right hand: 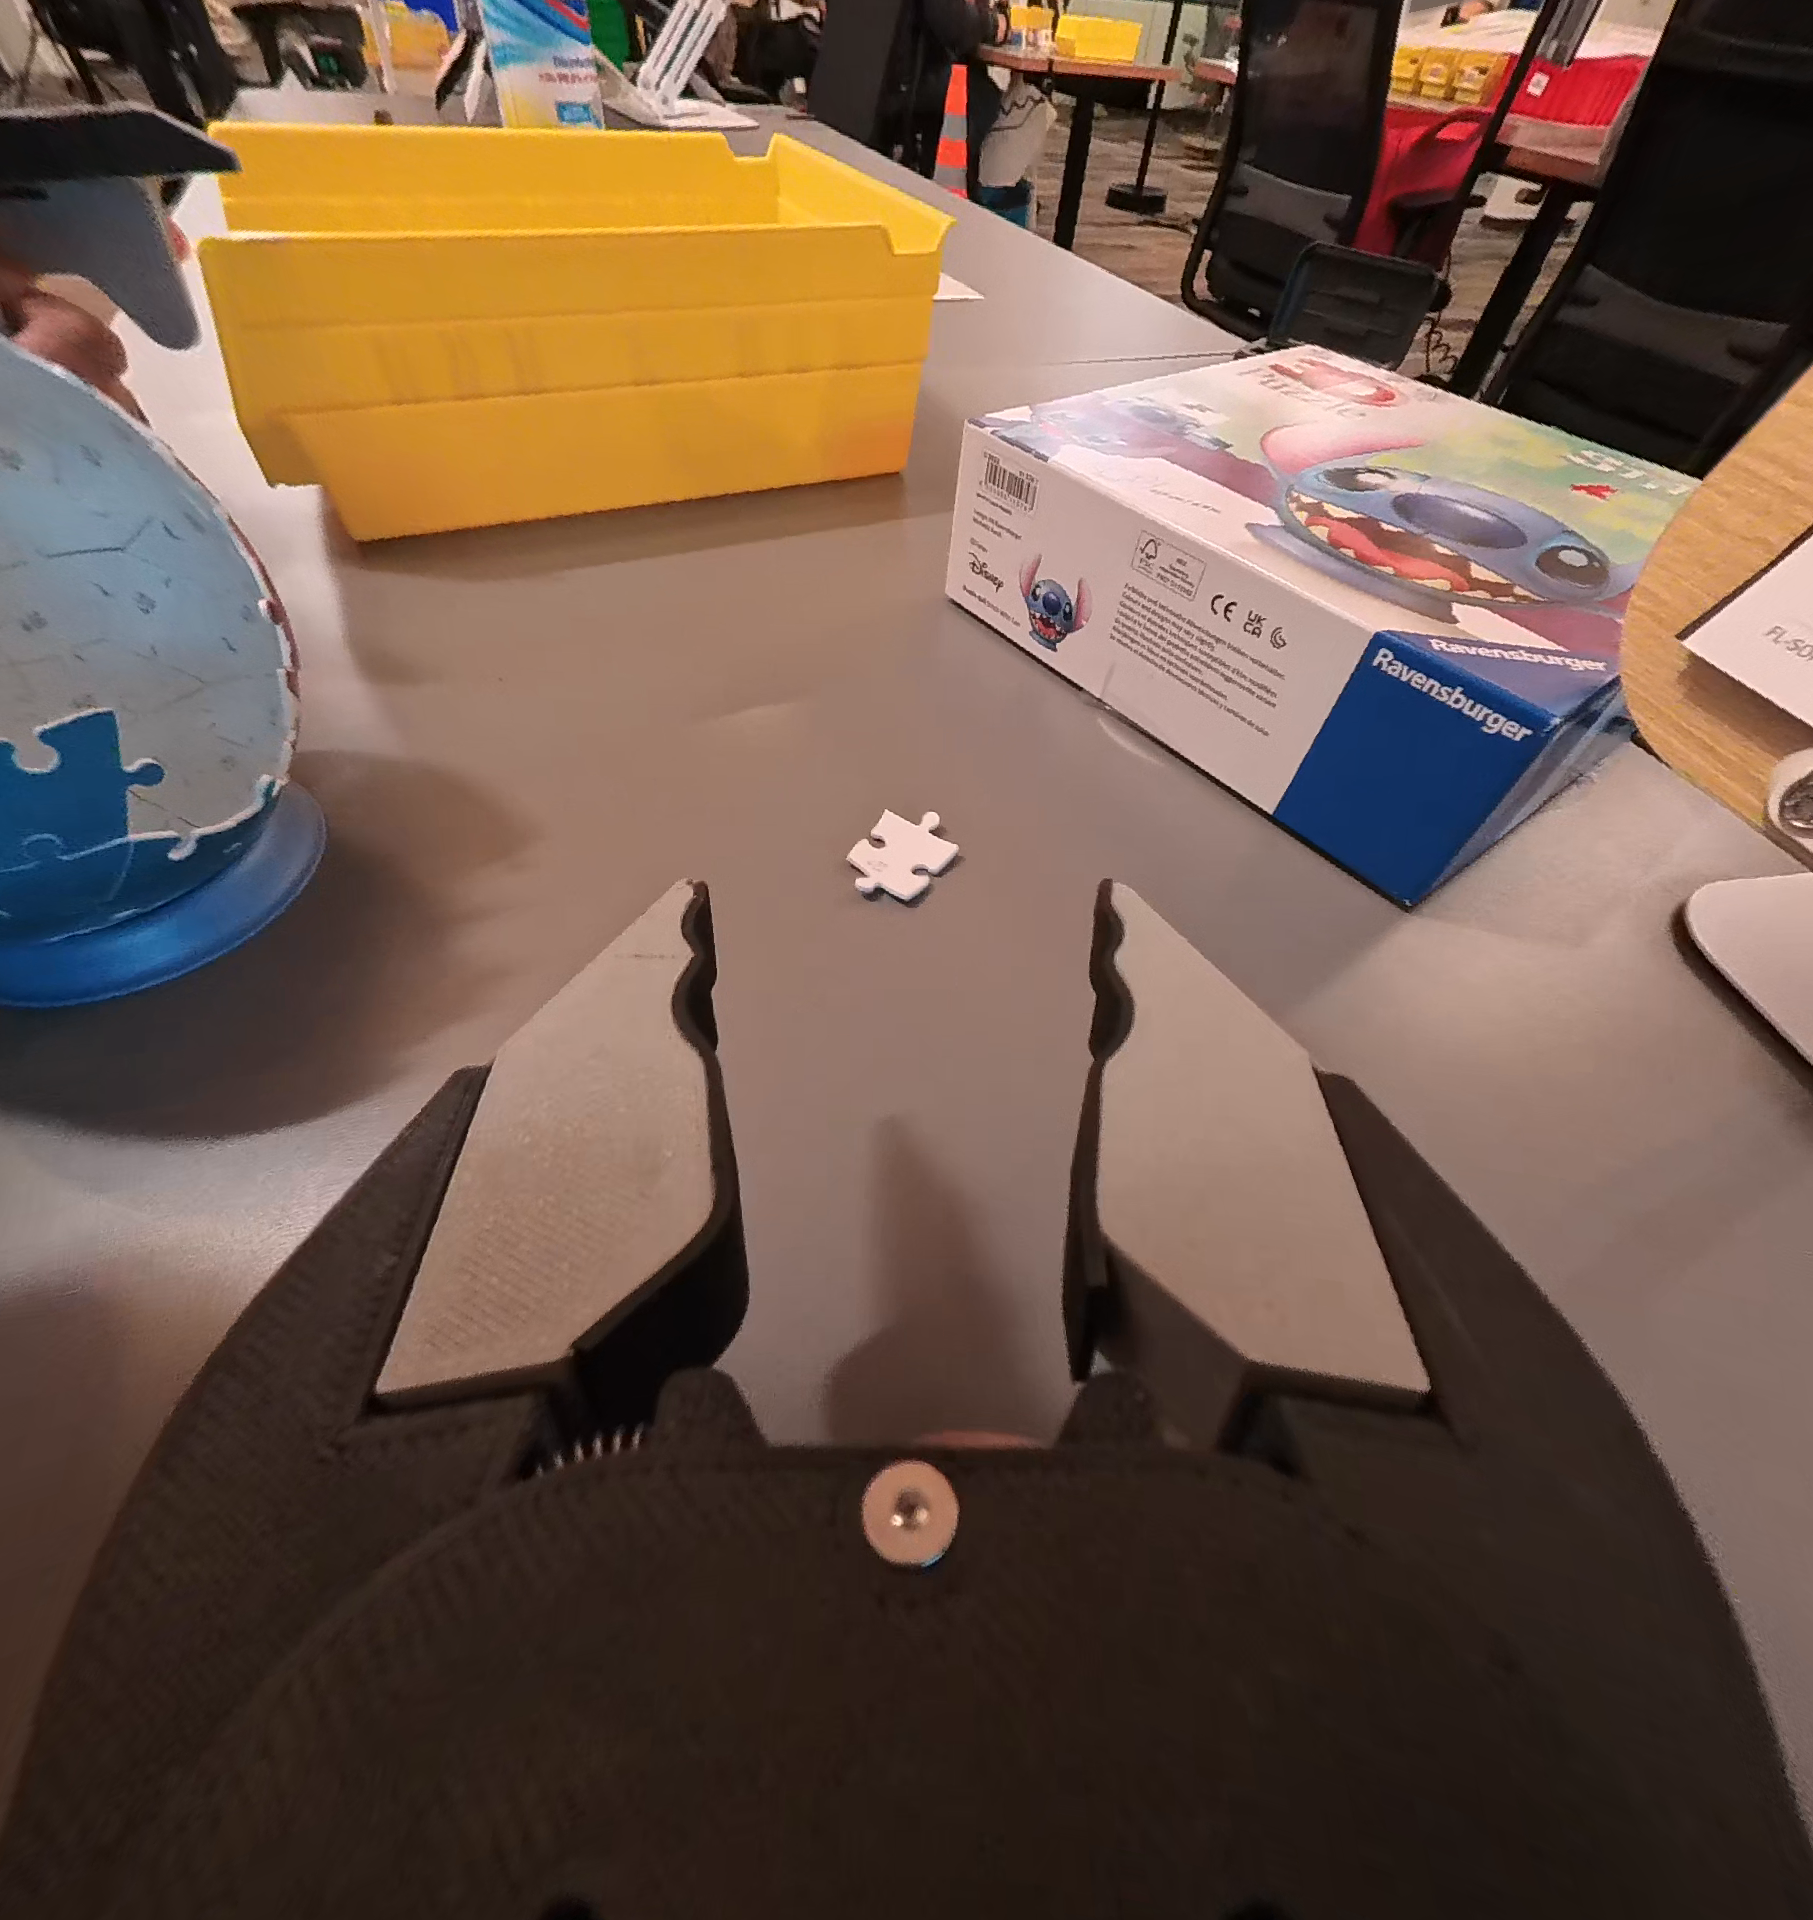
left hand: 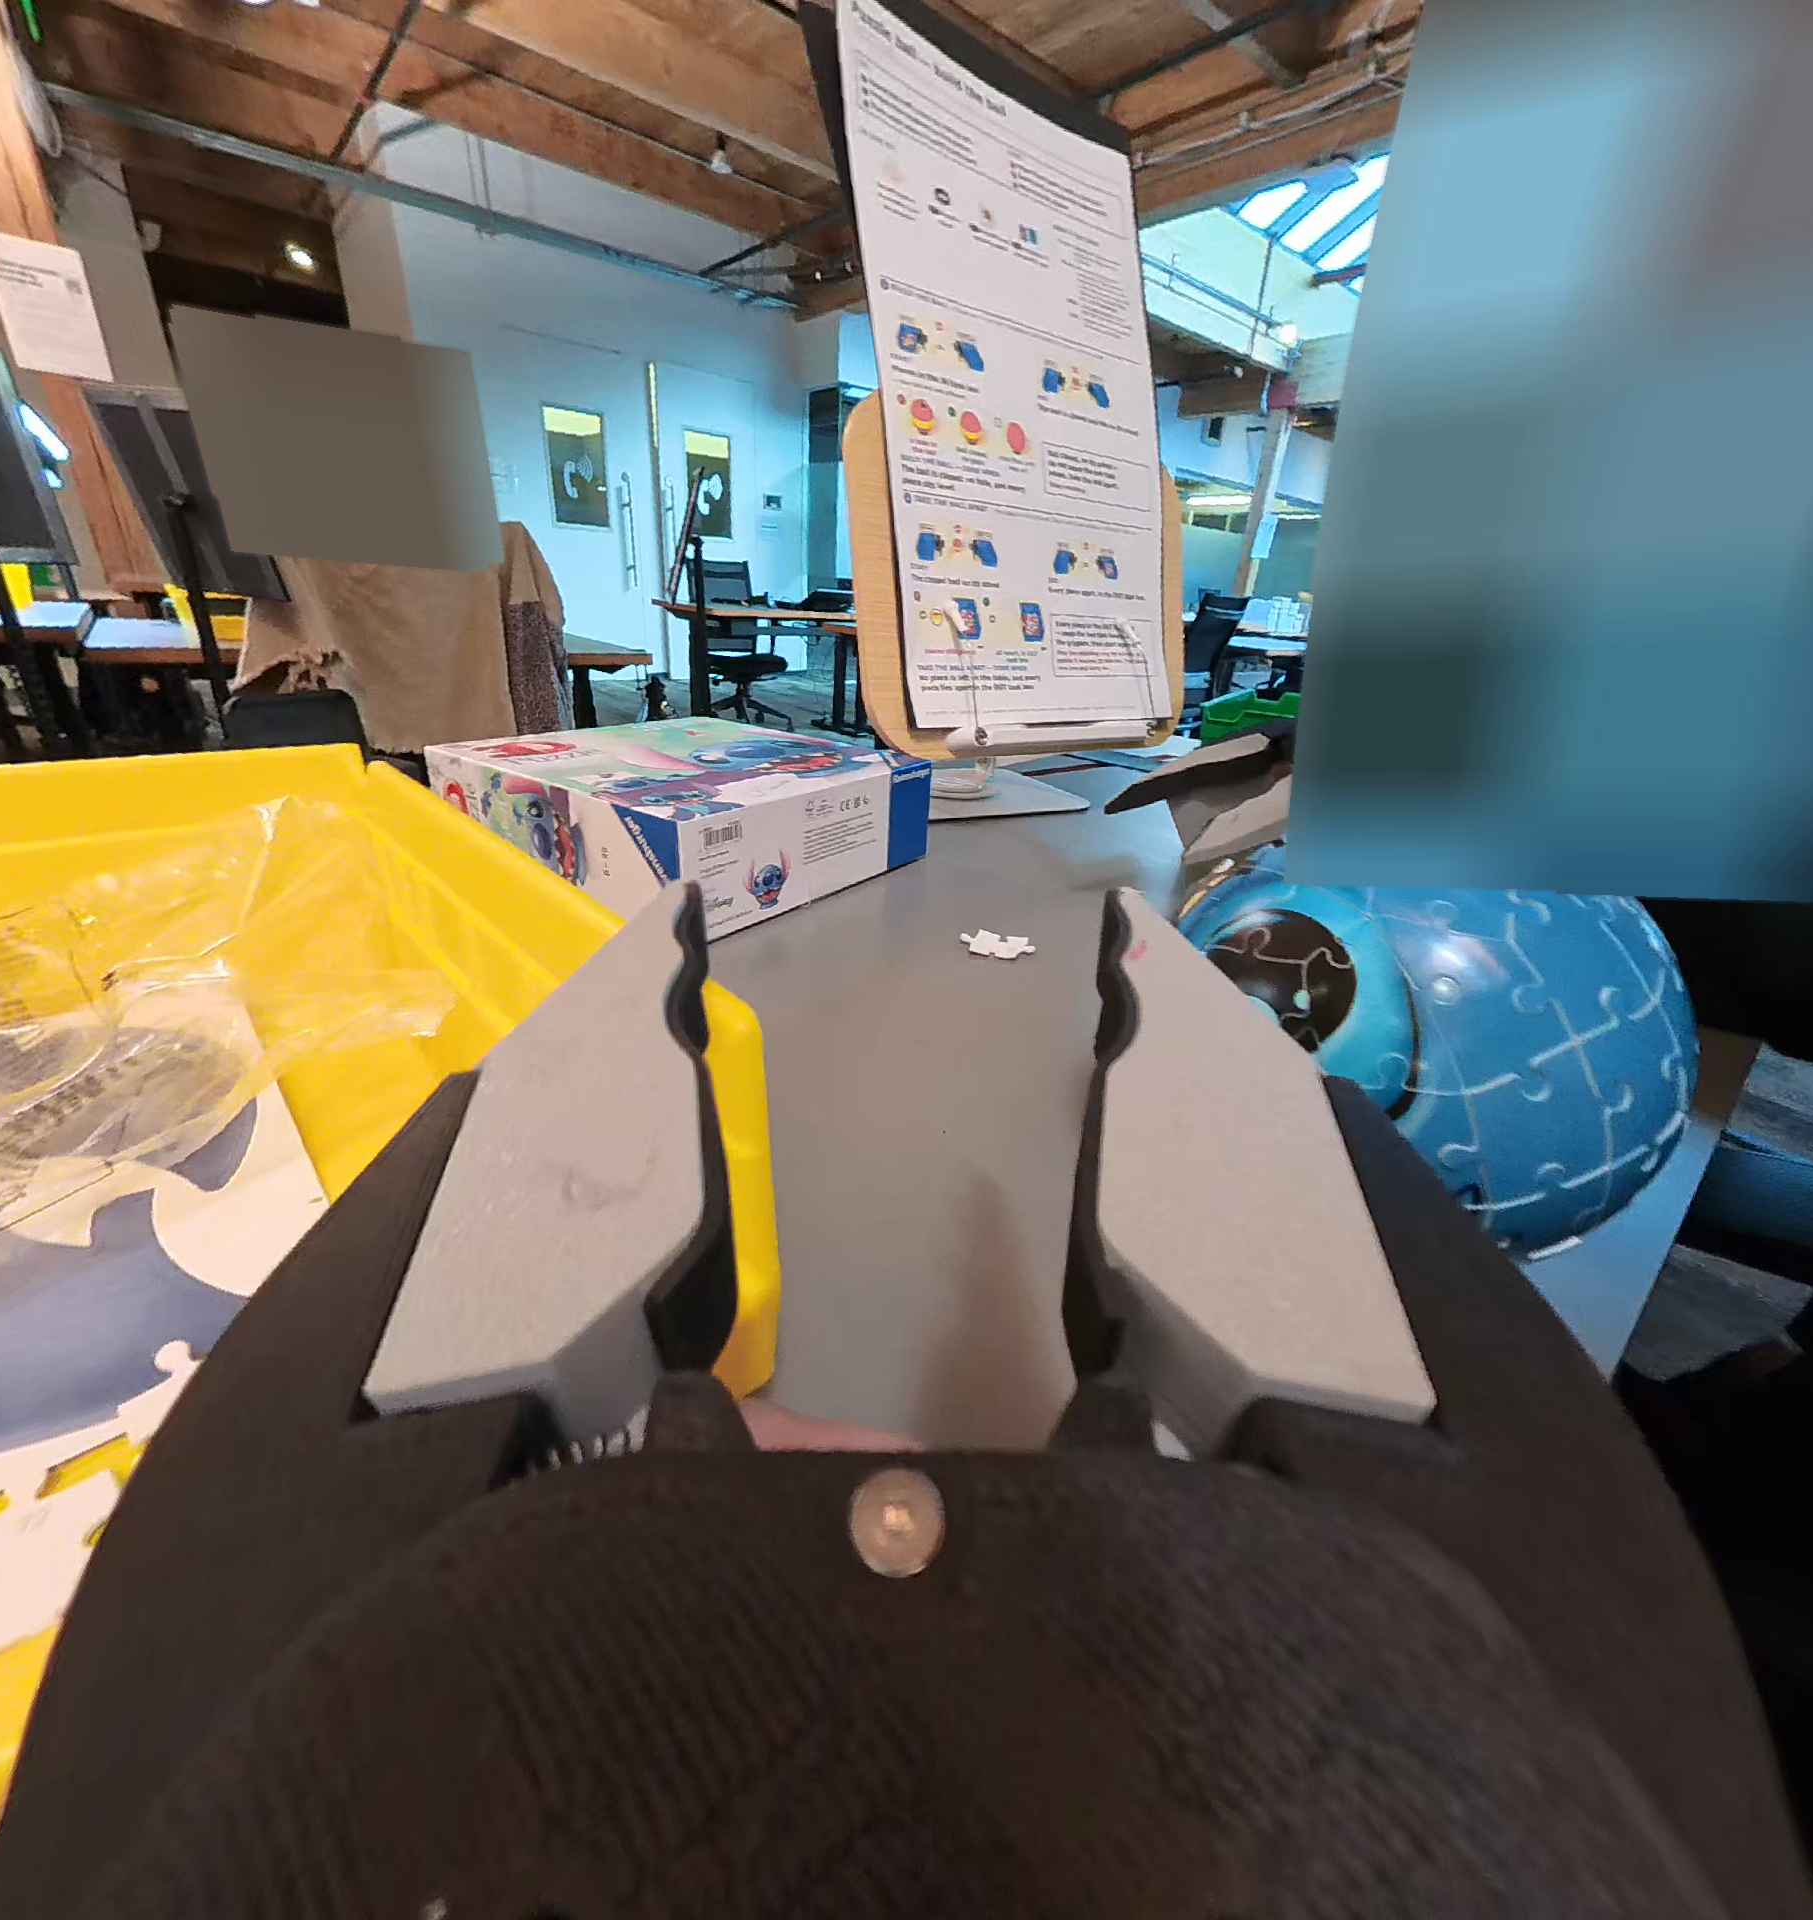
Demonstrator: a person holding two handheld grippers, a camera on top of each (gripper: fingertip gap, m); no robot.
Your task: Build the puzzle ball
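Both tools are spread wide with nothing between their fingers: the right gripper (right hand: 902, 894) hovers just short of a lone white puzzle piece (right hand: 903, 854) lying face-down on the grey table (right hand: 590, 665), and the left gripper (left hand: 902, 914) hangs beside the yellow bin (left hand: 528, 862). The partly built blue puzzle ball (right hand: 102, 623) sits on its blue ring stand (right hand: 154, 945). The printed puzzle box (right hand: 1328, 582) carries lettering, a barcode and a maker's logo; an instruction sheet (left hand: 1006, 395) stands clipped behind.

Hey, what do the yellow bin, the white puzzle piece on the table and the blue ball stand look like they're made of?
Yellow bin: moulded plastic, matte, judging by its ribbed walls and uniform colour. White puzzle piece: probably thin plastic or card; flat, matte pale back up, too small to settle. Blue ball stand: smooth plastic ring, slightly glossy, with soft highlights.
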